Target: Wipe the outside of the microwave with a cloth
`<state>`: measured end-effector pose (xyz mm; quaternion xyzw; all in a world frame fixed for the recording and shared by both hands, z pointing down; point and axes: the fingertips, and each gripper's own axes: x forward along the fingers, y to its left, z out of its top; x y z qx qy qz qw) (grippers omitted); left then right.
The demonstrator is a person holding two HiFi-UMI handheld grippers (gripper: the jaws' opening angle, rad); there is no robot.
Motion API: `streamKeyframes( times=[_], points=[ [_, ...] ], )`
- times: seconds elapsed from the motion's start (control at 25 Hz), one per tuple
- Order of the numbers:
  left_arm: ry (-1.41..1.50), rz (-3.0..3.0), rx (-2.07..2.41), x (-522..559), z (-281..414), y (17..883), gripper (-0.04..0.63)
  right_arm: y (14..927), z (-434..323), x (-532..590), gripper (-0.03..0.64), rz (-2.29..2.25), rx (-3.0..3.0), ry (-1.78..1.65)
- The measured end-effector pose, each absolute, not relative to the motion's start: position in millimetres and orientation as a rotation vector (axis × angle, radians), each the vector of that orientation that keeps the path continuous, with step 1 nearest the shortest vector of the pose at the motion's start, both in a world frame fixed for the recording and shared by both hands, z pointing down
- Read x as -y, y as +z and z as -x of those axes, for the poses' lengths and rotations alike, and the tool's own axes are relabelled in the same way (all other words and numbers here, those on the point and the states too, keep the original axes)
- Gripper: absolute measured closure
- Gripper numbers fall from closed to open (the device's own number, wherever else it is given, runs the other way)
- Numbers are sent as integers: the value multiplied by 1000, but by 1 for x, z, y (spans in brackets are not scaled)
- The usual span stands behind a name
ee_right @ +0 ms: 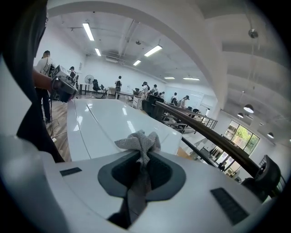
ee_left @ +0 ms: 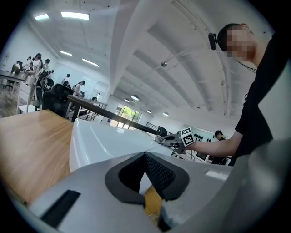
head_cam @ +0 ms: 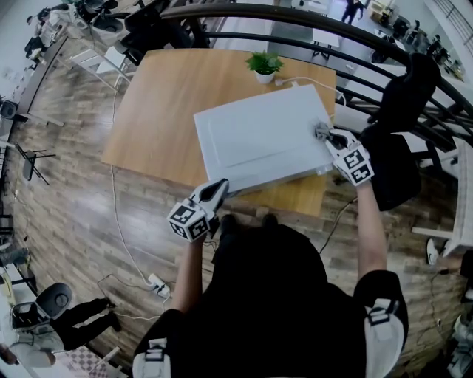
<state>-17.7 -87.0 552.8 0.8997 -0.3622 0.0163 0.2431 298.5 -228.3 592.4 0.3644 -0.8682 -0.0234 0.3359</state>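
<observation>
Where the microwave (head_cam: 255, 136) stands: on a wooden table (head_cam: 151, 111), toward its near right part; a white box with a flat top that carries nothing but the cloth at its edge.
Cloth (ee_right: 140, 142): grey, open-weave and bunched. A tuft sticks out past the jaw tips at the right-hand edge of the microwave's top, and the rest trails back between the pads.
Right gripper (head_cam: 326, 135): clamped tight on the cloth, with its tips about midway along the top's right edge. Whether the tuft presses on the surface cannot be made out.
Left gripper (head_cam: 216, 190): jaws closed tip to tip with nothing between them, held at the microwave's near left corner.
Person: stands at the table's near side in a dark top, both arms reaching forward.
Potted plant (head_cam: 264, 65): small and green in a white pot, on the table behind the microwave.
Cable (head_cam: 304, 79): white, lying on the table by the microwave's far side.
Railing (head_cam: 310, 18): dark and curved, beyond the table.
Power strip (head_cam: 157, 284): on the plank floor, to the person's left.
</observation>
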Motion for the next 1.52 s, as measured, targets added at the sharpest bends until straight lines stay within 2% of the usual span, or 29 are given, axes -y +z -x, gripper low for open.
streamKeyframes(
  times=[0.4, 0.84, 1.52],
  points=[
    [43, -2470, 951, 85, 21, 551, 593, 590, -268, 223, 581, -872, 2259, -139],
    [-11, -2401, 1023, 84, 74, 555, 593, 593, -232, 224, 581, -830, 2257, -148],
    [9, -2413, 999, 96, 109, 556, 592, 593, -166, 206, 581, -785, 2286, -168]
  ],
)
